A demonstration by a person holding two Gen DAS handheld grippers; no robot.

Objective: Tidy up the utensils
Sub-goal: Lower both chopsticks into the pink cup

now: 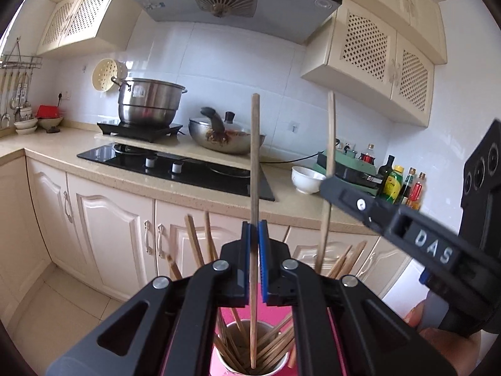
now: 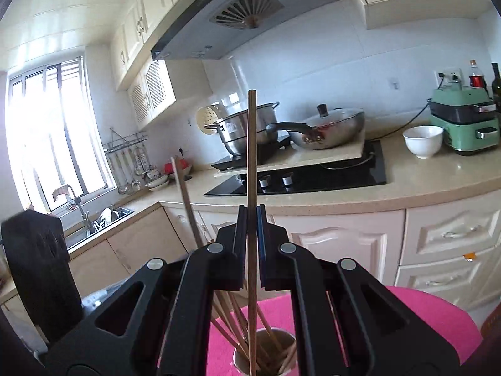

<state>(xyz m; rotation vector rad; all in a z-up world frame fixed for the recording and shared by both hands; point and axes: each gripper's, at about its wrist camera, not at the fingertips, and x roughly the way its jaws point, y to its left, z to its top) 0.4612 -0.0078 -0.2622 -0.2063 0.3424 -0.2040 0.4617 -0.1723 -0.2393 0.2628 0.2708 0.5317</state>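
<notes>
Left gripper point(image 1: 254, 238) clamped on an upright chopstick point(image 1: 254, 156), right gripper point(image 2: 250, 222) clamped on another chopstick point(image 2: 251, 156), both standing in the cup point(image 1: 281, 366) on pink cloth point(image 2: 432, 313)

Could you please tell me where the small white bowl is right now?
The white bowl stands on the countertop, between the black hob and the green appliance, at the right of the right wrist view.

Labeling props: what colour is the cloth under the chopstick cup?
Bright pink cloth, plain; clearest in the right wrist view, under the cup.
</notes>
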